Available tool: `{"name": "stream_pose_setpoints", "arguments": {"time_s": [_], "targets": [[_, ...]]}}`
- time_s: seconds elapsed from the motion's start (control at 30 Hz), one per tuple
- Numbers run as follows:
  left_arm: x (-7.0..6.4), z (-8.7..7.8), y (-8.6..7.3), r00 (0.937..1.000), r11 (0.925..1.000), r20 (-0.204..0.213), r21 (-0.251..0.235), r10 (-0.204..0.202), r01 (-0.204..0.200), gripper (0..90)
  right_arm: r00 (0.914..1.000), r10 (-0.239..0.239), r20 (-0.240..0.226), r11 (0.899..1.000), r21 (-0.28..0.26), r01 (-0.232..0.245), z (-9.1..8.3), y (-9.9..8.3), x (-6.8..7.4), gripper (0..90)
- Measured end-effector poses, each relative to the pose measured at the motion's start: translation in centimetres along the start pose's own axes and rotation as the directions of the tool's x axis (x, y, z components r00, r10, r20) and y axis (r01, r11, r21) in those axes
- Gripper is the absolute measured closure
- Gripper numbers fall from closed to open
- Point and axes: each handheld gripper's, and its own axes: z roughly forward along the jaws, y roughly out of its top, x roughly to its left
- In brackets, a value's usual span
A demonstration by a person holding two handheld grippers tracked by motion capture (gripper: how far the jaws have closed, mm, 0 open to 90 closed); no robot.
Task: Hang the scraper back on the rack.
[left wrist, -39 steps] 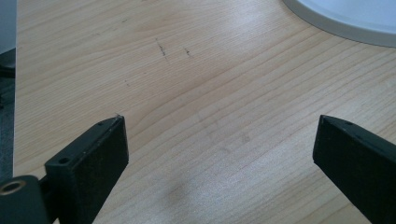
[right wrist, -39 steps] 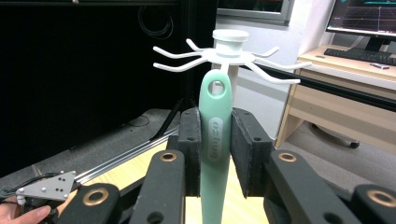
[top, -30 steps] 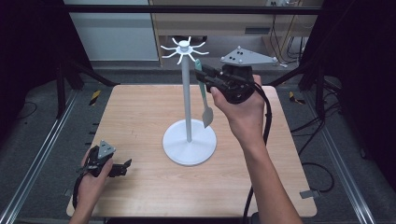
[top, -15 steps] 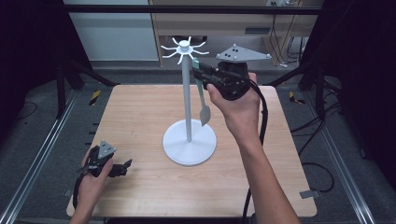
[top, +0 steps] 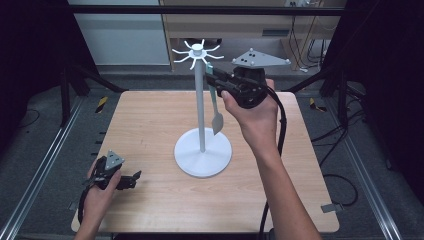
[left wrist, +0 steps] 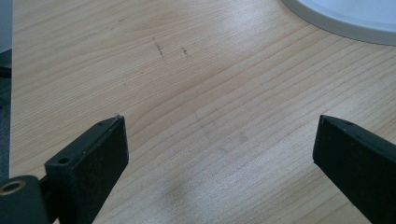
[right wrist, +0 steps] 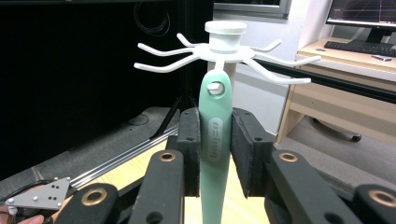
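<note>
Above the far half of the table (top: 150,130), the right gripper (top: 216,81) is held raised on an outstretched forearm, level with the upper part of the white rack (top: 201,107). Its jaws are pressed against the mint-green handle of a utensil (right wrist: 215,140), which hangs upright just beside the rack's pole, its hanging hole seen against a hook tip under the spoked top. Near the front left corner, the left gripper (top: 131,179) is rested low on the wood in a curled hand (top: 100,192); its jaws are spread wide over bare tabletop, with the rack's round base (left wrist: 345,16) beyond them.
</note>
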Motion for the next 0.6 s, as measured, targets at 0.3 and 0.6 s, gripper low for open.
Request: {"name": "stream_pose_setpoints", "arguments": {"time_s": [0.3,0.6], "targets": [[0.0,0.0,0.0,1.0,1.0,0.0,0.001,0.001,-0.001,3.2,1.0,0.005,-0.004,1.0,-0.001,-0.005,-0.7,-0.4,-0.1,69.9],[0.0,0.1,0.0,1.0,1.0,0.0,0.004,0.004,-0.004,3.2,0.9994,0.023,0.024,0.999,0.032,-0.023,-1.9,-2.4,-1.2,69.0]]}}
